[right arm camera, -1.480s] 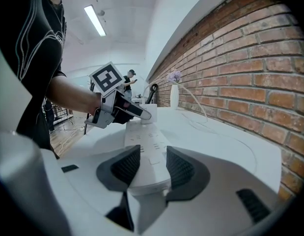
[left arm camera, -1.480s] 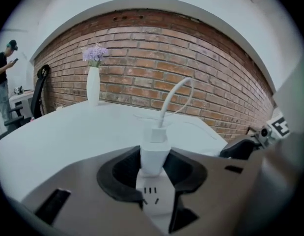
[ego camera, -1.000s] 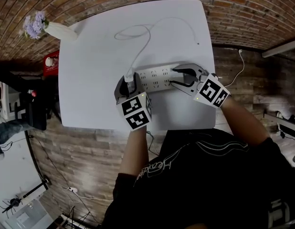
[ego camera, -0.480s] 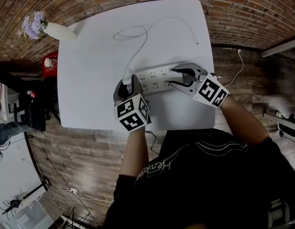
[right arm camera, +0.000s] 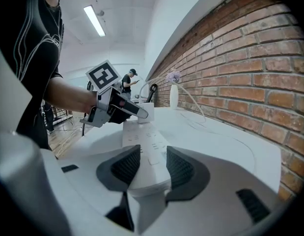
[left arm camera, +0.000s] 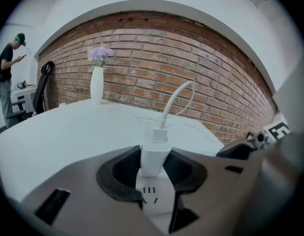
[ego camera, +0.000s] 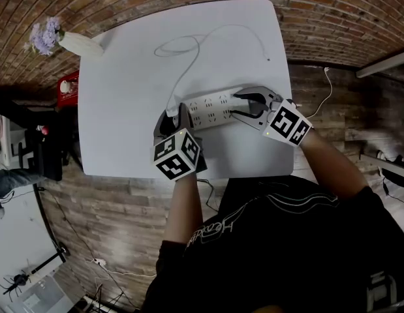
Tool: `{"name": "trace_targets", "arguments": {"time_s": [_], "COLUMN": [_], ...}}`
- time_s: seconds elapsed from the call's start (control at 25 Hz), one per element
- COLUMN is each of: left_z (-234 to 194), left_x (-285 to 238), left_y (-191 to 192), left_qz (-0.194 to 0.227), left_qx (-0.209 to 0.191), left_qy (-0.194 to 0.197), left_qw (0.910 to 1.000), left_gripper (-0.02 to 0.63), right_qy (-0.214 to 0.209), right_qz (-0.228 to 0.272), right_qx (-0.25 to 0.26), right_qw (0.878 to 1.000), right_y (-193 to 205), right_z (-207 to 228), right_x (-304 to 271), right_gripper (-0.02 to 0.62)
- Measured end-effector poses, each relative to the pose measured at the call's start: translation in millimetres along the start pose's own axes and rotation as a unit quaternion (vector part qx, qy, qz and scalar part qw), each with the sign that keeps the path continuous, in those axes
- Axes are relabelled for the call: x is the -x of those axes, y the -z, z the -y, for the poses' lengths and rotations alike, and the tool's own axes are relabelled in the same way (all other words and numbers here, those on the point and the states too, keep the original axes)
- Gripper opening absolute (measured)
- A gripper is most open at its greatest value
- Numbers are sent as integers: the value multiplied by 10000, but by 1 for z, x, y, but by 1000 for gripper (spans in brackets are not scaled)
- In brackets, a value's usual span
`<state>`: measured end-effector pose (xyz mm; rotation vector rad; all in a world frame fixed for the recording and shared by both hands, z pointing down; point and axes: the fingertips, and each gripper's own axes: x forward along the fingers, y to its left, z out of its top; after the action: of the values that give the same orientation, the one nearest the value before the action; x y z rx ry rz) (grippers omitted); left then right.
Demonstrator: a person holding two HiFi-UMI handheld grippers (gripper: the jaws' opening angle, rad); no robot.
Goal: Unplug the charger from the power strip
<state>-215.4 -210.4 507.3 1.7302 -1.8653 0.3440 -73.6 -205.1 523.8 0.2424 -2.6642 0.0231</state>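
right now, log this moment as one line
left gripper: clamped on charger | charger: plugged in | right gripper: clamped on power strip | unplug: not yet done

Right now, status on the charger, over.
Left gripper shut on charger, plug seated. Right gripper shut on power strip, bracing it. Nothing blocks the pull.

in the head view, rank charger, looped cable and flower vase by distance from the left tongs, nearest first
1. charger, gripped between the left tongs
2. looped cable, farther up the table's middle
3. flower vase, at the table's far left corner
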Motion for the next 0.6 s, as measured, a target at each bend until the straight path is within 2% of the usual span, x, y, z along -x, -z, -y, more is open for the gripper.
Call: {"name": "trace_targets", "arguments": {"time_s": [0.08, 0.16, 0.32, 0.4, 0.48, 0.6], "left_z": [-1, -1, 5, 9, 9, 4], "left_x": [1, 1, 3, 2, 1, -1], "left_y": [3, 4, -2, -4, -4, -2], "left_qz": [1, 26, 162, 181, 127, 2], "left_qx": [130, 4, -834, -1099, -975, -319], "left_qy": [52, -26, -372, -433, -344, -55], "left_qw": [9999, 10000, 9957, 9928, 9946, 9995], "left_gripper": [140, 140, 135, 133, 135, 136], "right_qy": [-7, 1, 21, 35, 47, 56], "right_qz": [-10, -19, 9, 27, 24, -10], "right_qx": [-1, 4, -6, -14, -25, -37], "right_qw": [10000, 10000, 10000, 10000, 10000, 10000], "right_y": [1, 1, 0, 0, 1, 1], "right_z": [-1, -1, 0, 0, 0, 1], "right_x": [0, 0, 1, 1, 1, 1], "right_gripper": [147, 147, 147, 147, 147, 147]}}
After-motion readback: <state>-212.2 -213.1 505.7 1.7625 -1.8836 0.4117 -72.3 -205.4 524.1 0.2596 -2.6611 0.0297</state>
